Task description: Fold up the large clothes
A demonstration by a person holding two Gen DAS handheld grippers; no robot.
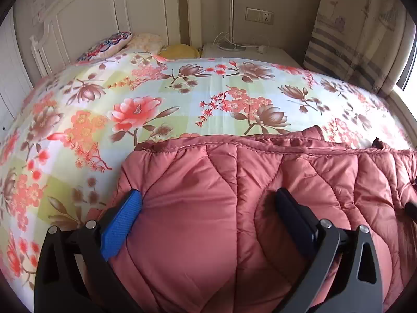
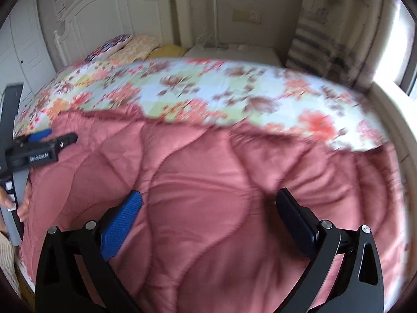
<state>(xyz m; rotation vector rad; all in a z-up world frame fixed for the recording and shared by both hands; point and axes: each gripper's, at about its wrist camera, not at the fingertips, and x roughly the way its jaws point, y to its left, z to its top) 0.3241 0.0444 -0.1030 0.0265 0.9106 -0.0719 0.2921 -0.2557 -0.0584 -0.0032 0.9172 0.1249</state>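
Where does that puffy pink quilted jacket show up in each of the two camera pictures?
Left wrist view: the pink quilted jacket fills the lower middle and right, under the open left tongs.
Right wrist view: it spreads across the whole lower half, blurred.
Shared landmark: the white headboard, upper left in both.

one jacket [image 1: 234,208], two tools [image 1: 208,203], three pillows [image 1: 109,44]
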